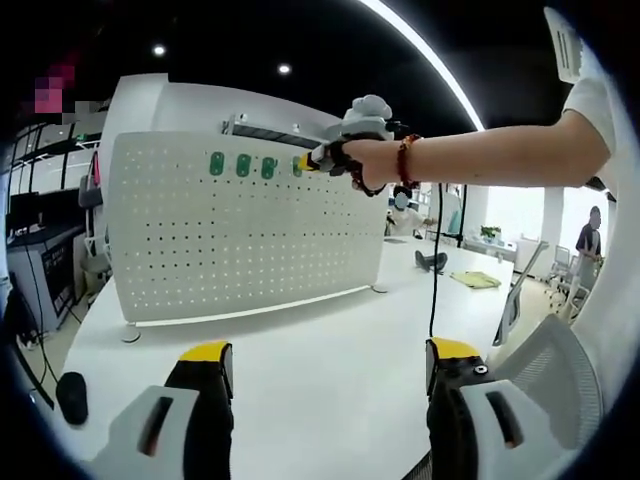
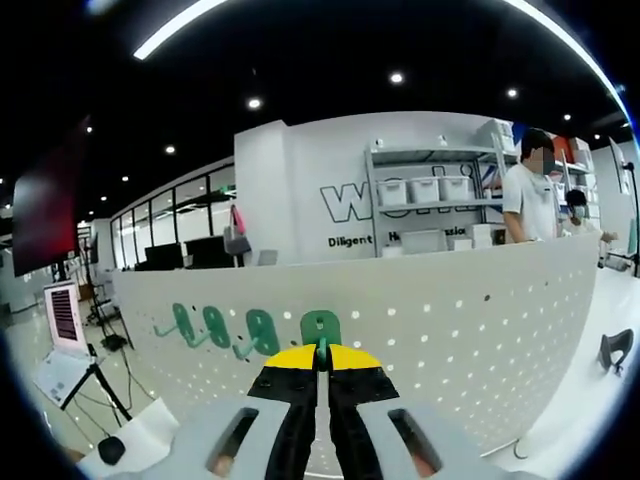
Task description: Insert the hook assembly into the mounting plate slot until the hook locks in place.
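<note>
The fourth green plastic hook (image 2: 320, 328) is gripped by the clenched right tool (image 2: 320, 372) — pressed straight against the white perforated pegboard (image 2: 480, 320); the left tool (image 1: 325, 362) is held released, well back.

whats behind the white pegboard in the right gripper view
Above the pegboard top edge: a shelving unit holding white bins, a wall with lettering, and two people at right. The board hides everything lower, including the shelf's base and the people's legs.

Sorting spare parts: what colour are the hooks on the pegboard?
Green hooks on the white pegboard; clearest in the right gripper view.
</note>
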### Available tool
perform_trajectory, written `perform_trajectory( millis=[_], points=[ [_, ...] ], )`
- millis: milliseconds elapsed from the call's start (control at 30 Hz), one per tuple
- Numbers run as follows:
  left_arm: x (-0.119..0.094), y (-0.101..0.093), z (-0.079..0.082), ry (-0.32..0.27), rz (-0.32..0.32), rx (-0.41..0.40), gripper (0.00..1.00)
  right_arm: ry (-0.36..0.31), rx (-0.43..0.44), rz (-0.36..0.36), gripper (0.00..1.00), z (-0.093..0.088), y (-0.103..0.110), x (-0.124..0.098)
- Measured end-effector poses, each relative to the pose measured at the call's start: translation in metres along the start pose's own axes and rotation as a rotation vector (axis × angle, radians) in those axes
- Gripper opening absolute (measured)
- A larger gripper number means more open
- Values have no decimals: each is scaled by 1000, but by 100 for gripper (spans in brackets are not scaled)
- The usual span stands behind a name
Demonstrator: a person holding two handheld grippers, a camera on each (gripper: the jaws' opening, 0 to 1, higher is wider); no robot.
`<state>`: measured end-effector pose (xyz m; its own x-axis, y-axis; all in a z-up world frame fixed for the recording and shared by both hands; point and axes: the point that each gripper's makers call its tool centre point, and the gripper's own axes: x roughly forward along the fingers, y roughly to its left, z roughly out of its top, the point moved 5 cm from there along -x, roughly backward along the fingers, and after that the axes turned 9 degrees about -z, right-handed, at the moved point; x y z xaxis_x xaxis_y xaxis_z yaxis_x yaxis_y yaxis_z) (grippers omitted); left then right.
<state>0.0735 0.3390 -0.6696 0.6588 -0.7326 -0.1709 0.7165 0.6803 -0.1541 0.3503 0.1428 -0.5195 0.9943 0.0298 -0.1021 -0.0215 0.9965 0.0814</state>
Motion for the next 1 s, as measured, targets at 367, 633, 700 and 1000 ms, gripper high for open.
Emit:
perform_trajectory(
  millis=[367,633,700,1000],
  points=[
    [-3,5,-2,3,10,-7,81,2,-9,-6,1,0,2,7],
    [-5,9,-4,1,22,-17,80,5,-20,-13,1,-1,3,13],
    [-5,9,-4,-1,23,-17,80,6,-8,-10,1,-1,4,14],
    [-4,11,-5,1,25,-24,80,6,-13,-24,1,0,5,17]
  ],
)
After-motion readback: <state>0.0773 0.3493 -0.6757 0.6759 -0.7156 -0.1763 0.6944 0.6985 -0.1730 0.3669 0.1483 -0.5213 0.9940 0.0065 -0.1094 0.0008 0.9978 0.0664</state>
